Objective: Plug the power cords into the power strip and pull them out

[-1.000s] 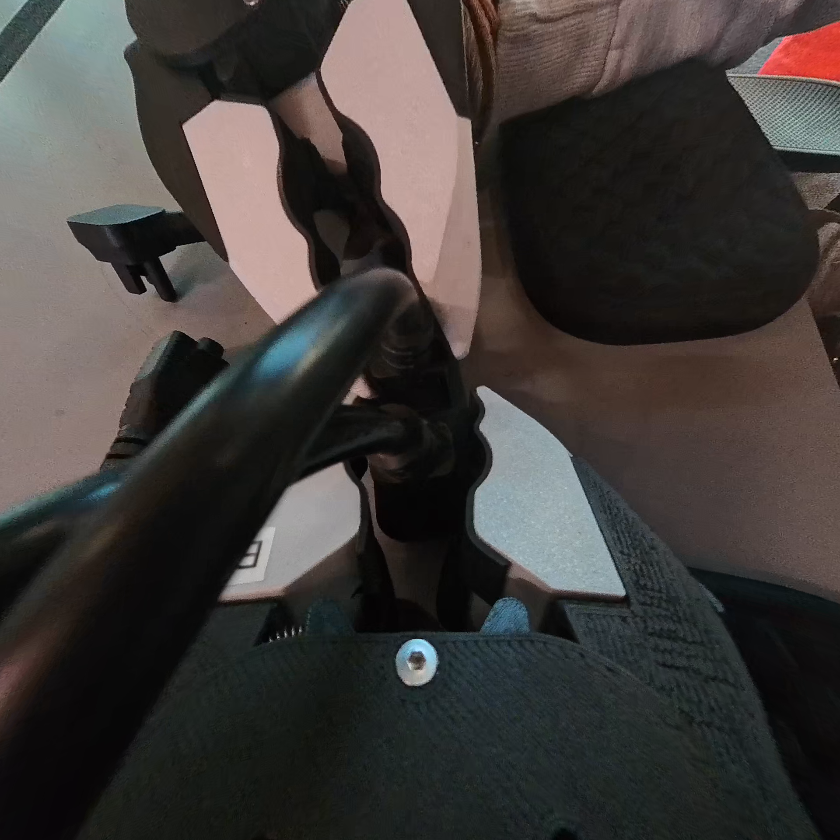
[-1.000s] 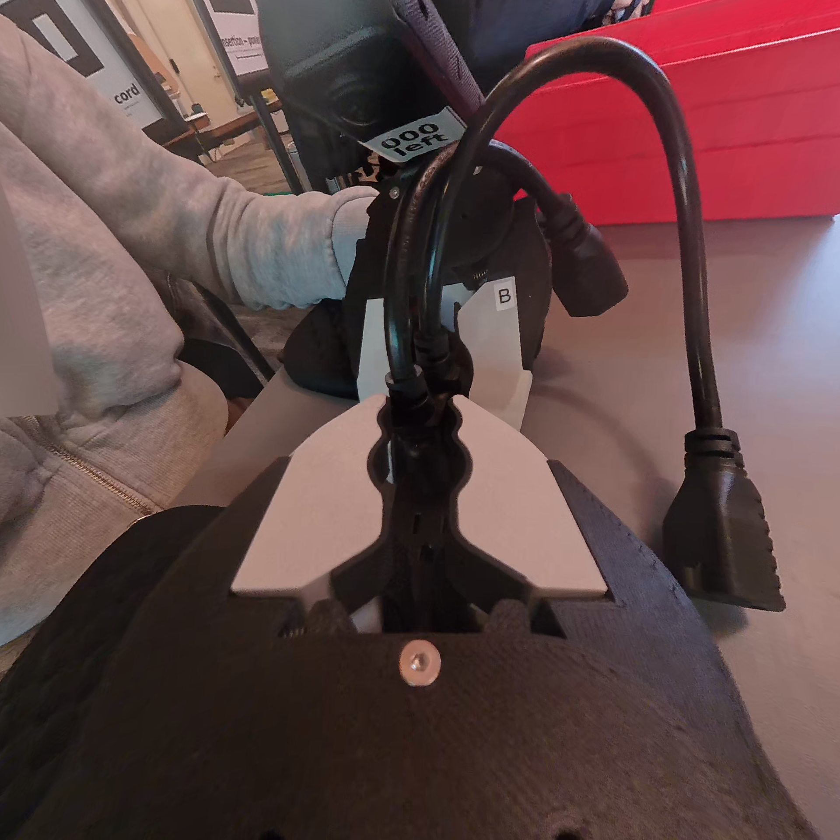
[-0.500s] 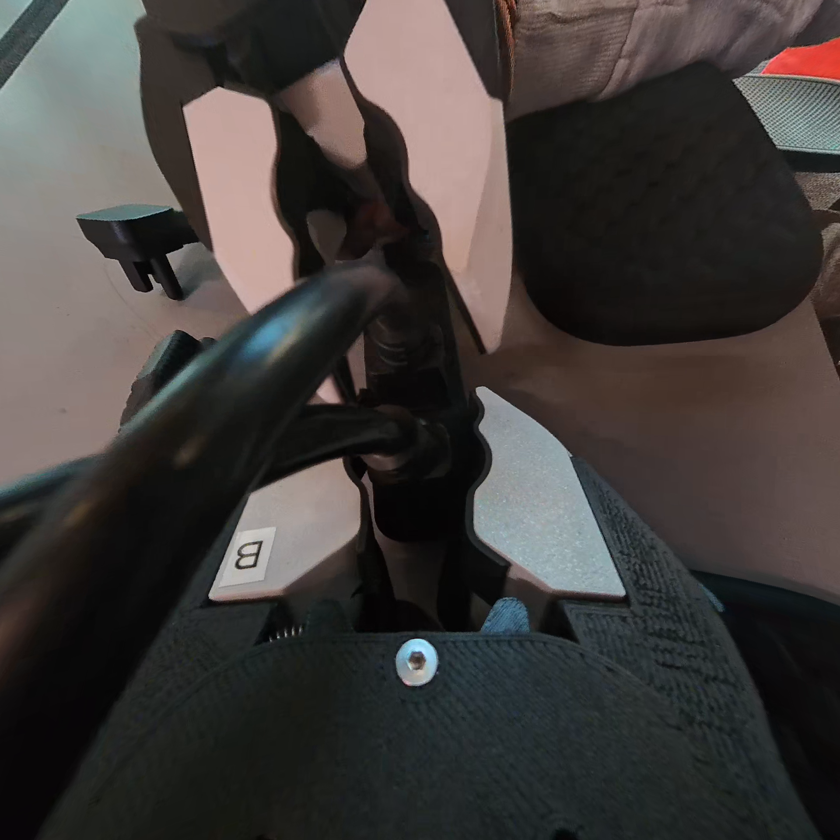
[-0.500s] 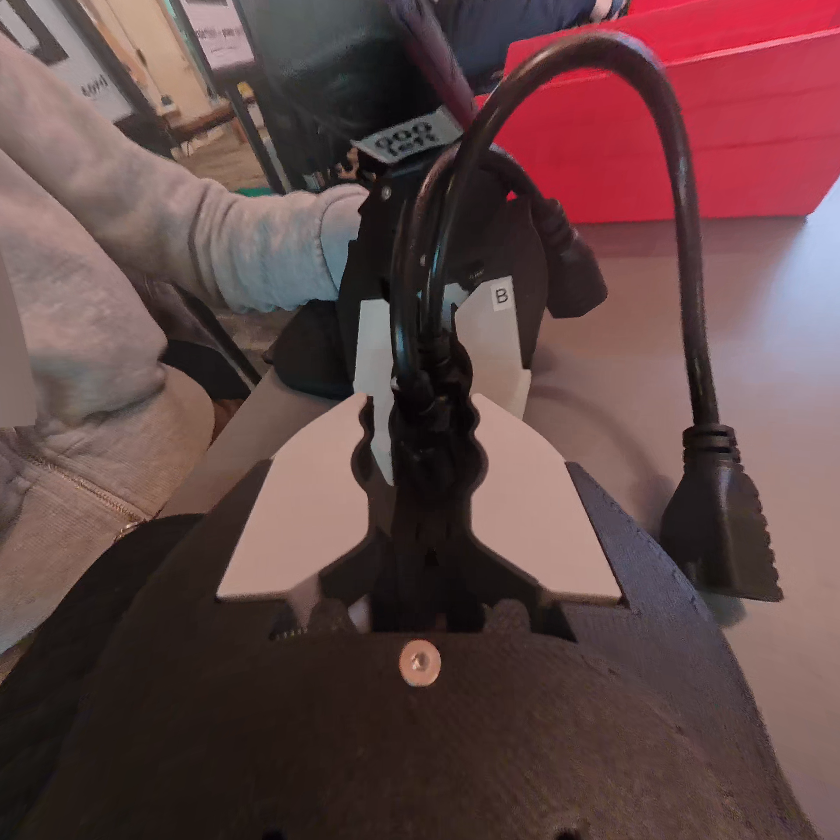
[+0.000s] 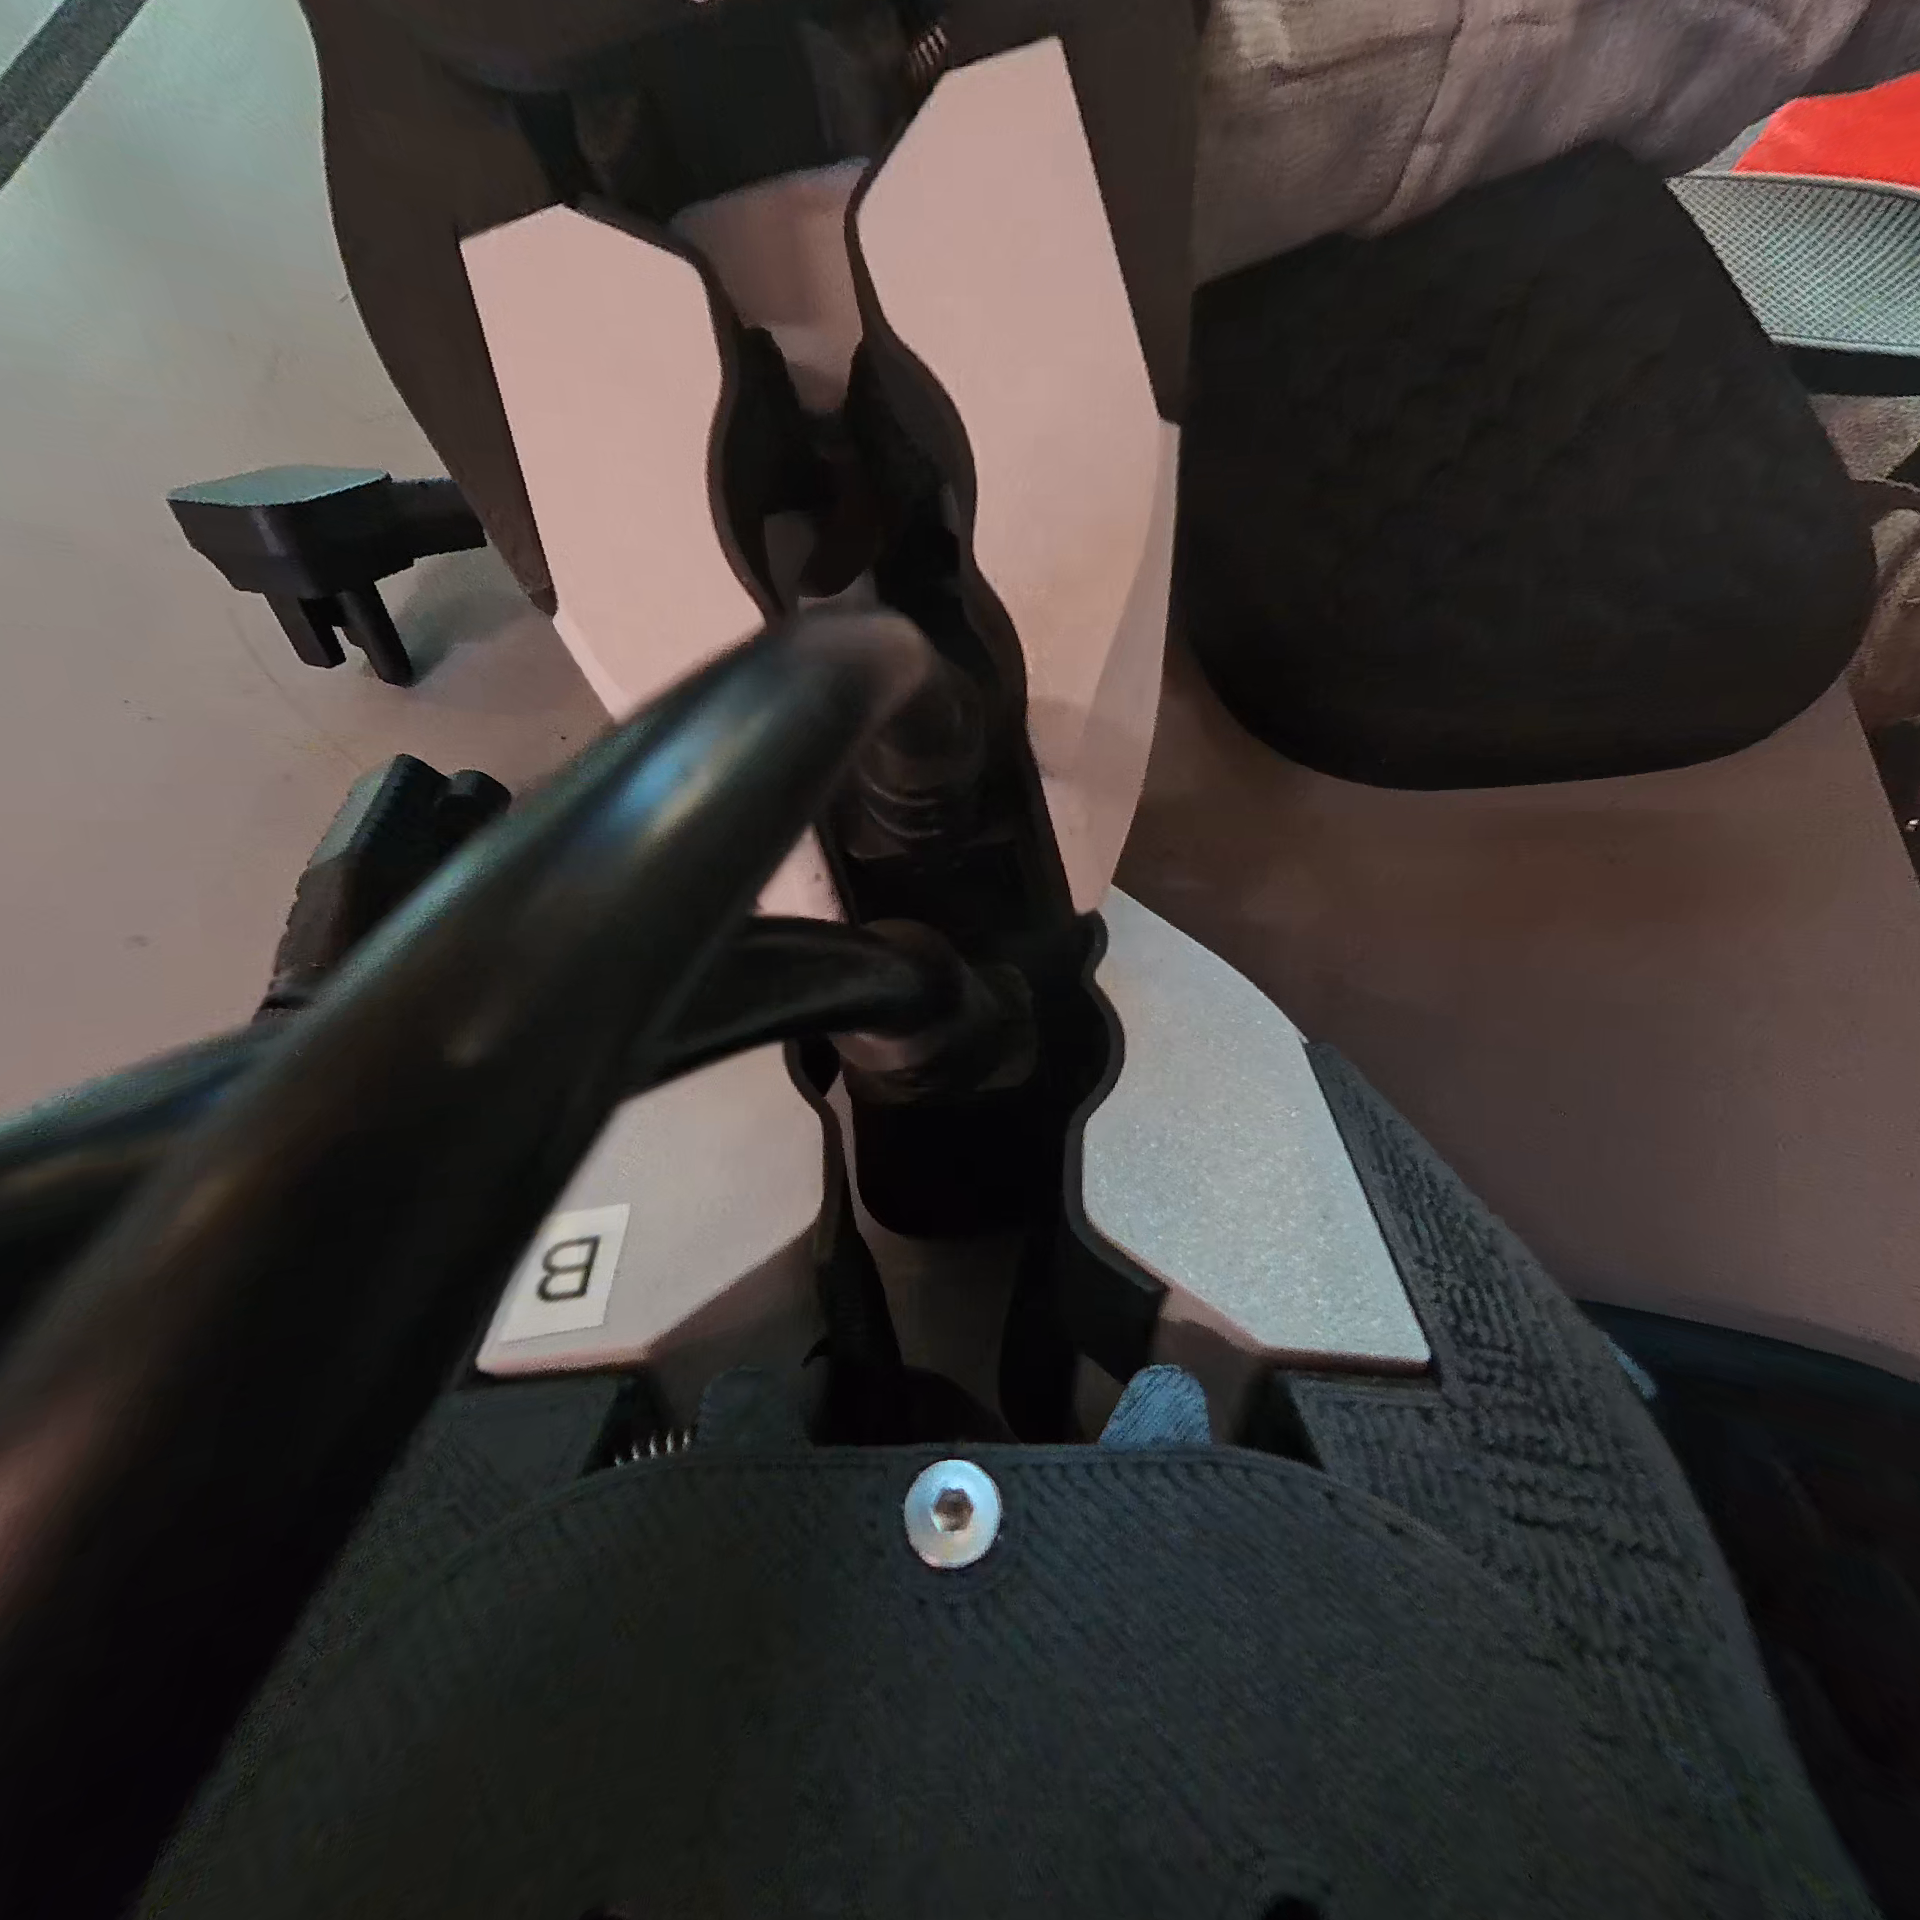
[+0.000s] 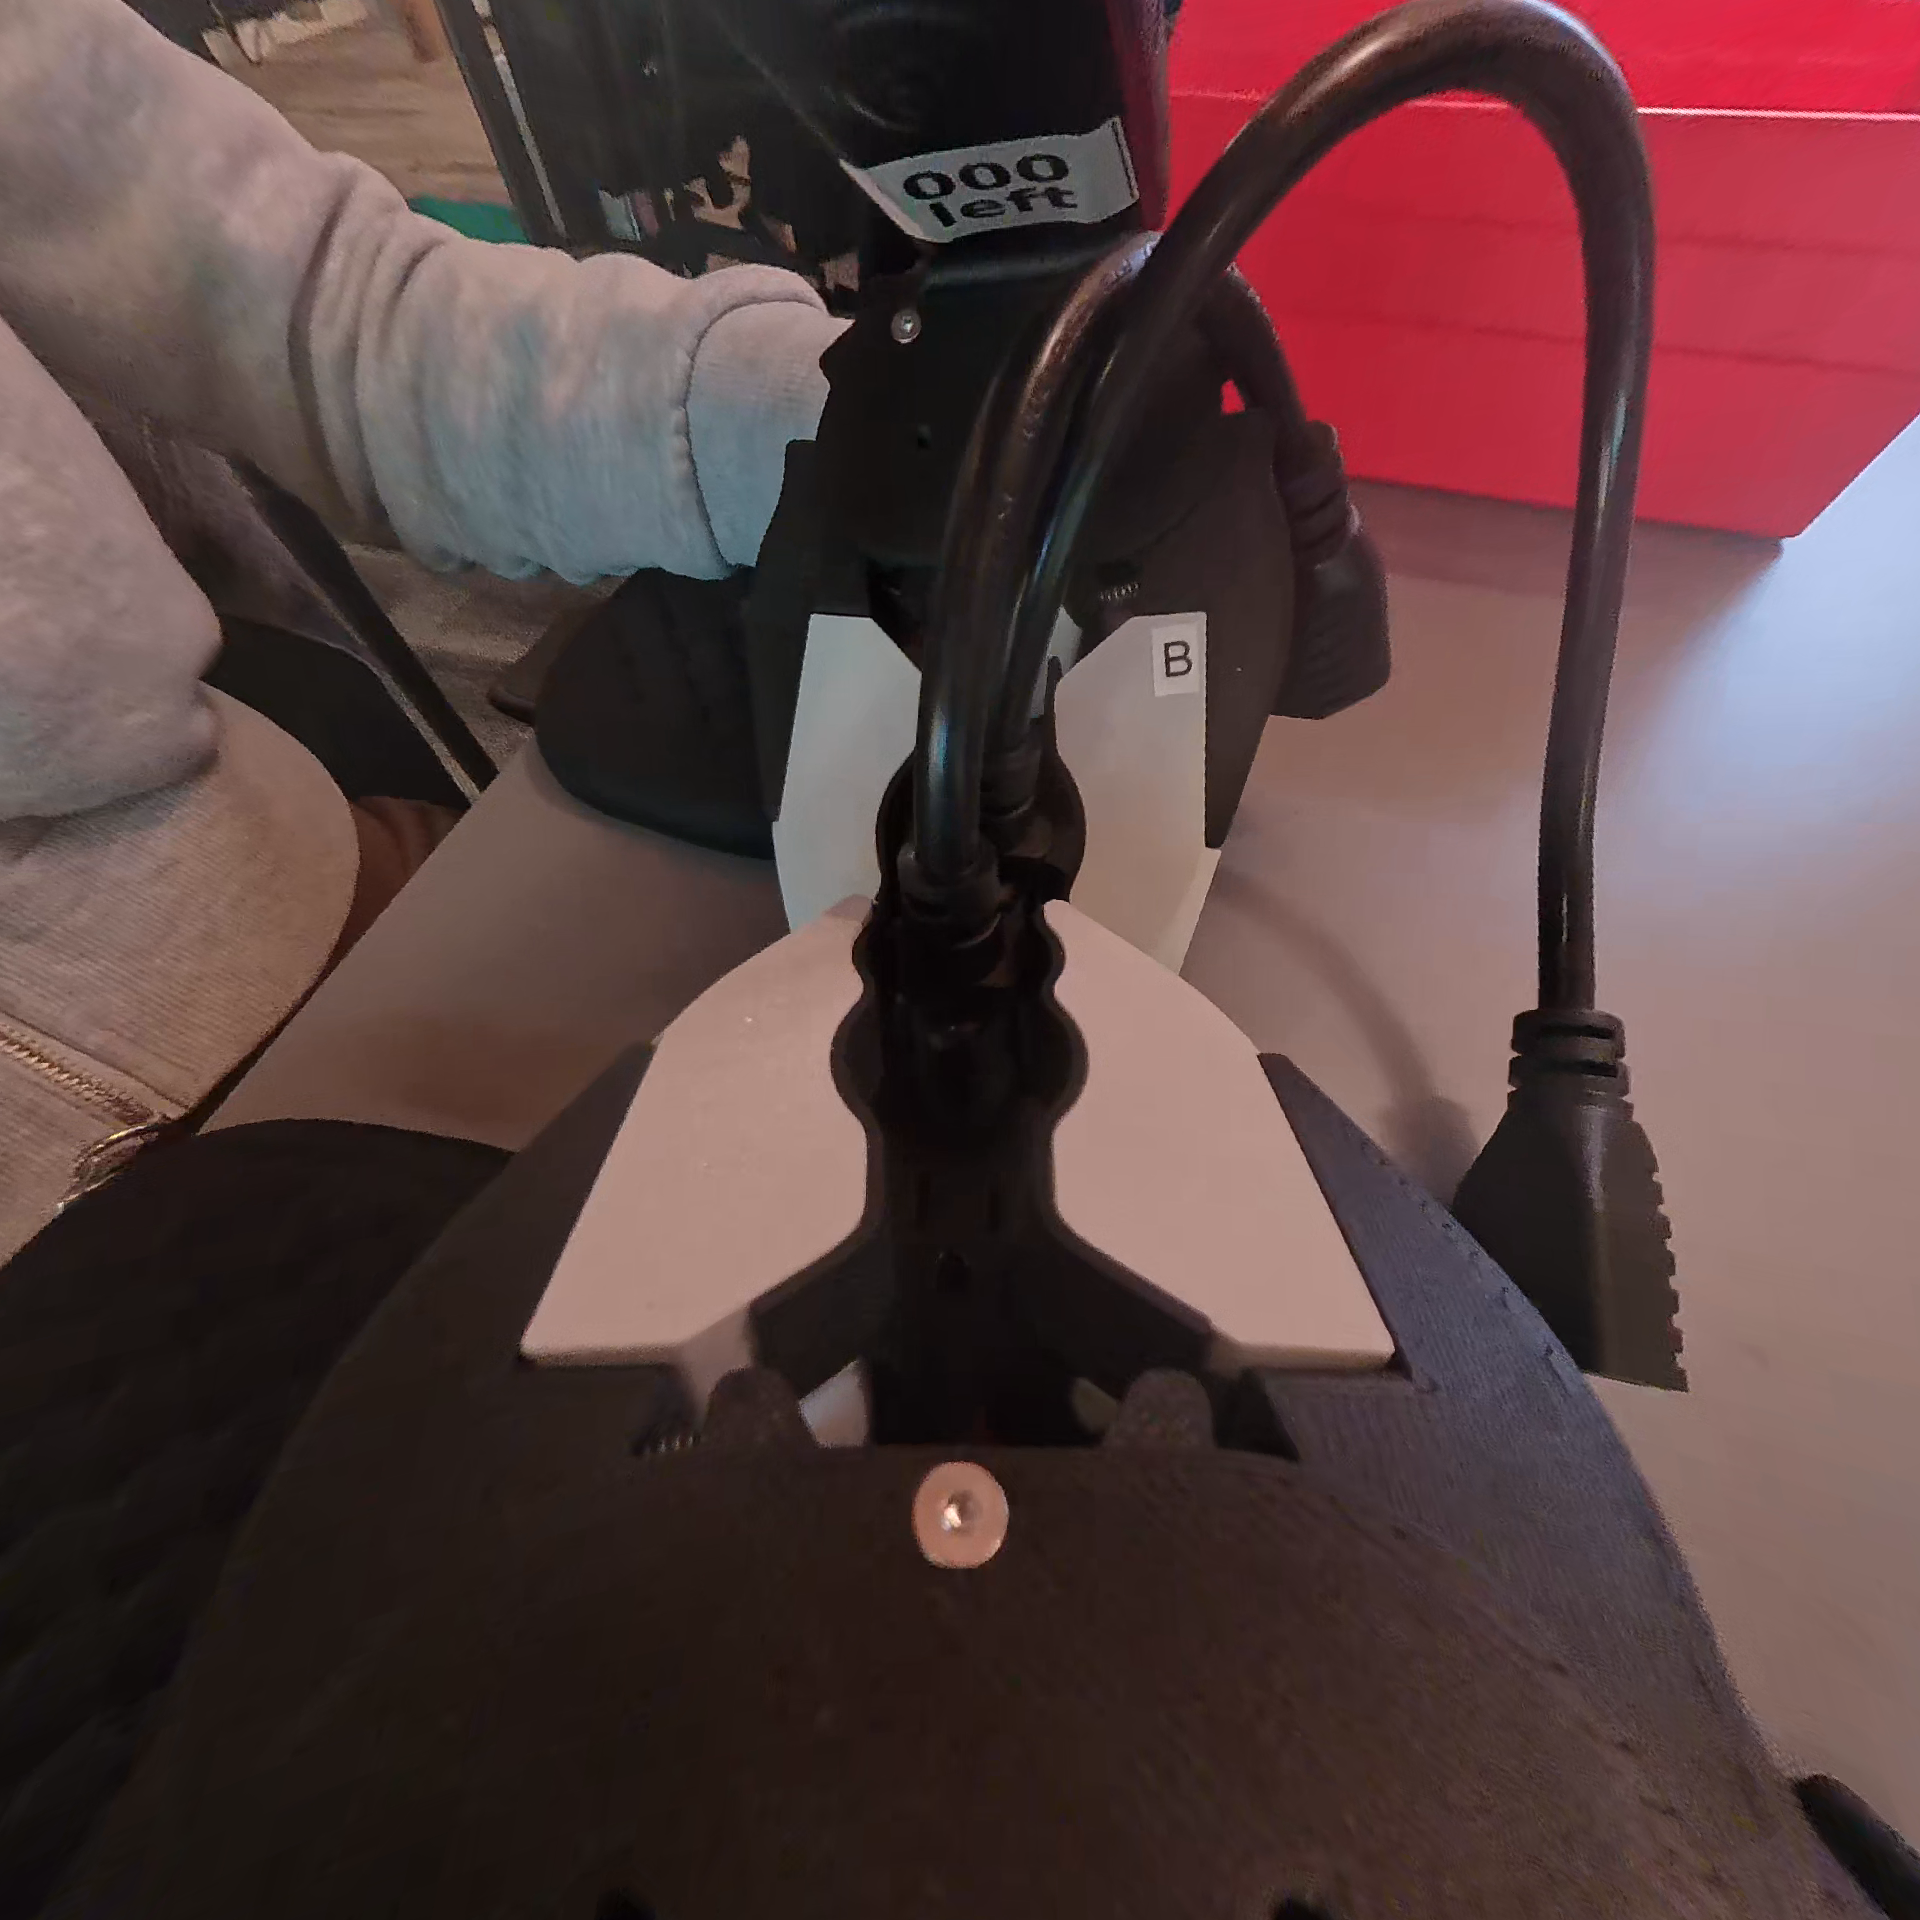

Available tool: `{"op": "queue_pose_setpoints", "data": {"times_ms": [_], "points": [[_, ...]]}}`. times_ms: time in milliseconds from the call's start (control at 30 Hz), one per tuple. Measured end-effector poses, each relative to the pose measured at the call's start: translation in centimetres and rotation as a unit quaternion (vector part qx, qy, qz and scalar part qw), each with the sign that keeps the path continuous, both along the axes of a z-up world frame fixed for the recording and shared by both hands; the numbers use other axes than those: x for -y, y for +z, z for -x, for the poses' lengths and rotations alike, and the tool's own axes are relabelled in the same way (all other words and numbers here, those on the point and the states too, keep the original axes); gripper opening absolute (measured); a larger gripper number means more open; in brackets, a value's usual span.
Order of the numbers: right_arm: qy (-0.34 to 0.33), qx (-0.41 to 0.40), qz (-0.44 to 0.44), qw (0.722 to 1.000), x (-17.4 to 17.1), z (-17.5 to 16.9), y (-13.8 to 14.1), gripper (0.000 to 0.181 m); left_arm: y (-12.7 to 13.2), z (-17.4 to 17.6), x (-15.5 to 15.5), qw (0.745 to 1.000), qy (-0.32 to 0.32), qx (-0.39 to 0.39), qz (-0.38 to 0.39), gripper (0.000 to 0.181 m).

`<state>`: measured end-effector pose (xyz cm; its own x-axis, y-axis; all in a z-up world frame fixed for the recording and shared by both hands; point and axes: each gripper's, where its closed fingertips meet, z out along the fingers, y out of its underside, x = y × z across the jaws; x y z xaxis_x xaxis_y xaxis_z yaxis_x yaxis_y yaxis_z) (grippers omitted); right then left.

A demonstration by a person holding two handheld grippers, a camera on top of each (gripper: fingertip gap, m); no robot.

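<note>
Cords meet between the two grippers: the left gripper [image 5: 940, 1049] is clamped on one black connector [image 5: 935, 1153] and the right gripper [image 6: 961, 935] on another plug [image 6: 961, 1049], held end to end above the desk [image 6: 1662, 831] near its edge by the person. Whether they are fully seated or already coming apart I cannot tell, so the task seems mid-way. A free socket end [image 6: 1569, 1236] and a loose plug [image 5: 301, 540] lie on the desk, apparently left to do.
</note>
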<state>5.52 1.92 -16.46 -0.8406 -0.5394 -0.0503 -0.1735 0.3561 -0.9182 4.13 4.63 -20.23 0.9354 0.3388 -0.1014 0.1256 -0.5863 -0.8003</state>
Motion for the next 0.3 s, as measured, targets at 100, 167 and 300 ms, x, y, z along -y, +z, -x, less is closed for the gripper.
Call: {"op": "queue_pose_setpoints", "data": {"times_ms": [100, 167, 300], "points": [[0.008, 0.025, 0.003, 1.000, -0.35, 0.02, 0.14, 0.025, 0.04, -0.09, -0.03, 1.000, -0.003, 0.000, -0.002, 0.043], [0.011, 0.023, 0.003, 1.000, -0.38, -0.02, 0.10, 0.025, 0.03, -0.15, -0.04, 1.000, -0.003, 0.000, -0.002, 0.043], [0.011, -0.004, 0.001, 1.000, -0.15, -0.02, 0.02, 0.025, -0.05, -0.05, -0.04, 1.000, 0.002, 0.005, -0.001, 0.043]]}}
